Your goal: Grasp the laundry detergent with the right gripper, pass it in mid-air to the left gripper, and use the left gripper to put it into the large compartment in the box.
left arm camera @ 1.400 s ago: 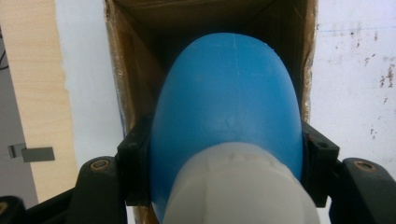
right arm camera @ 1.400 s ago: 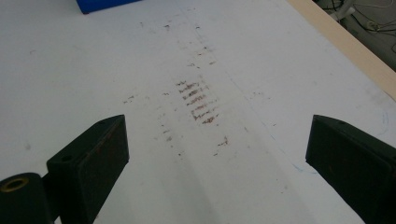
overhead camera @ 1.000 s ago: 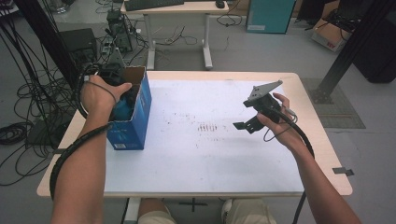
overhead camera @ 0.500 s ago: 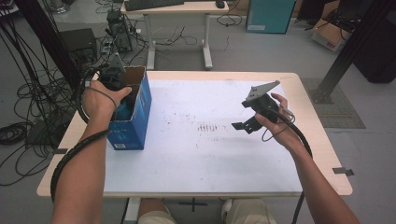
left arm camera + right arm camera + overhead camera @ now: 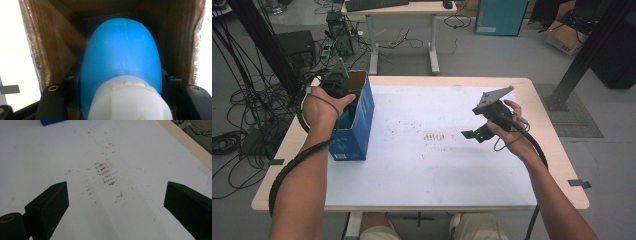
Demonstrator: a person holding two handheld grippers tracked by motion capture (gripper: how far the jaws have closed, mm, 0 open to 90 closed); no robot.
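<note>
A blue bottle with a white cap sits between the jaws of my left gripper, which is shut on it. The bottle points into an open blue cardboard box with brown inner walls. In the high view, my left gripper reaches down into the box's open top at the table's left, and its tips are hidden inside. My right gripper hovers over the right half of the table. Its jaws stand open with nothing between them, and below my right gripper is bare white sheet.
A white sheet with a patch of brown smudges covers most of the wooden table. Beyond the far edge stand a desk, cables on the floor and a teal cabinet.
My left hand has shifted slightly at the box's open top, still gripping the bottle. The right hand and its gripper have stayed put.
</note>
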